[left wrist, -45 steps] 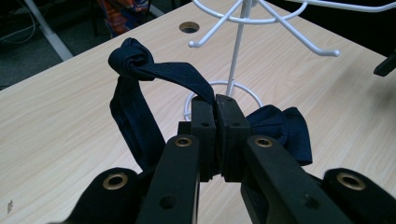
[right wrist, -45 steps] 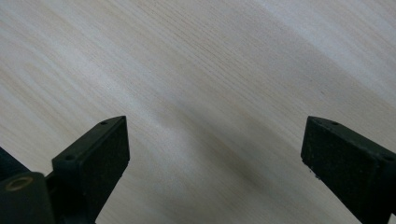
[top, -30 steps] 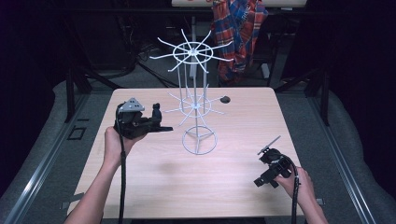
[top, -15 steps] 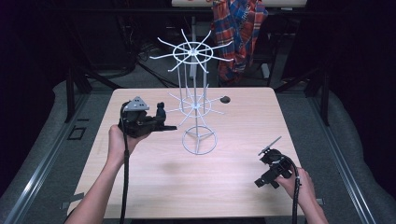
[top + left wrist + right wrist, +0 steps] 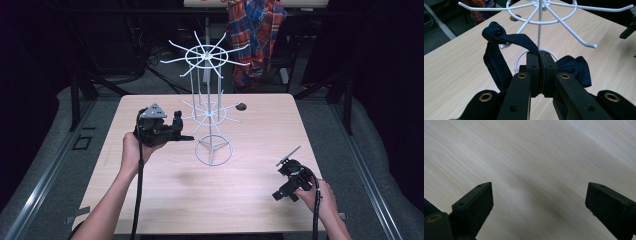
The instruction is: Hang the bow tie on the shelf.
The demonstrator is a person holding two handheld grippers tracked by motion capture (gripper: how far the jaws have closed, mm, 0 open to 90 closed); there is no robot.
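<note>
Fabric, a navy strip (image 5: 499, 47) clamped in the left gripper's (image 5: 539, 56) jaws, drapes seemingly touching the white rack's (image 5: 212, 112) near-left prong; right gripper (image 5: 289, 161) jaws apart.

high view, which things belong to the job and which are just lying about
In use:
- dark blue fabric bow tie
- left gripper, shut on it
- white wire hanging rack

Lying about:
- right gripper, open over the wooden table
- plaid cloth behind

Both tools matte black, brass-ringed screw holes on jaw arms; left tool (image 5: 186, 138) carries grey three-cornered plate; black cables trail from each; forearms bare
</note>
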